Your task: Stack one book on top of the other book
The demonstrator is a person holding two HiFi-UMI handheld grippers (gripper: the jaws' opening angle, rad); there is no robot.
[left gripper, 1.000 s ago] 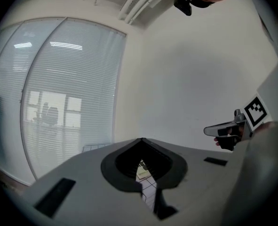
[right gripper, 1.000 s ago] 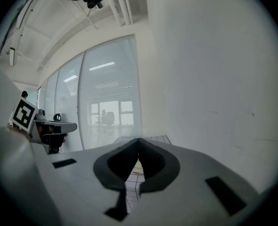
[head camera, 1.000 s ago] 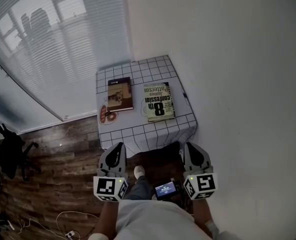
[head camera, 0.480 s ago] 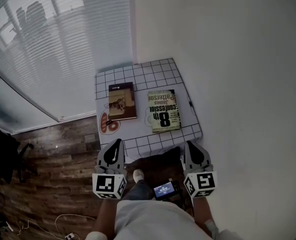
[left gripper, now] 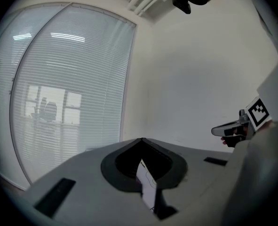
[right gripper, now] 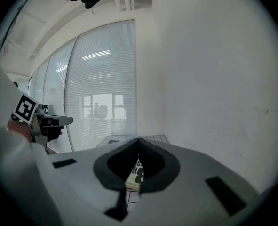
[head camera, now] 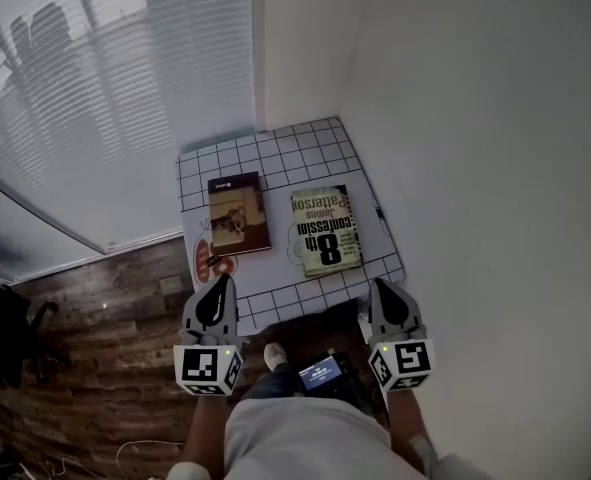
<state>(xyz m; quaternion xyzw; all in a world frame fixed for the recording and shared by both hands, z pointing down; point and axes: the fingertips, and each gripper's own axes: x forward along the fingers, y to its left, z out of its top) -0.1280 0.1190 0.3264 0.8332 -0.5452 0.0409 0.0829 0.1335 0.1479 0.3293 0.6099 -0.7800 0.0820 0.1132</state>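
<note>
**Operator:** When reading the head view, start with the surroundings. What to note?

**Technician:** Note one table under a white cloth with a black grid, set into a corner. Note the white wall on the right and the window blinds behind and to the left. Note wooden floor below. Between the claws and the books, find only a strip of bare gridded cloth along the near edge.

**Operator:** Any legible print?

**Technician:** On the yellow-green book, read a large "8", then "confession" and "James Patterson", upside down from the head view. On the brown book, find a cover picture and a small white mark near the far corner, too small to read.

**Operator:** Counts?

**Technician:**
- Count two books, flat, side by side and apart, neither on the other: brown at left, yellow-green at right.
- Count one round orange disc at the near left edge, just beside the brown book's corner.
- Count one small screen device between the two marker cubes.
- Count one shoe on the floor.

**Operator:** Claw condition?

**Technician:**
- Left gripper: jaws pressed fully together, gripping nothing, at the table's near left corner, close to the disc.
- Right gripper: jaws likewise fully together and empty, at the near right corner.
- In the right gripper view, look past the closed tips for the yellow-green book and its "8".
</note>
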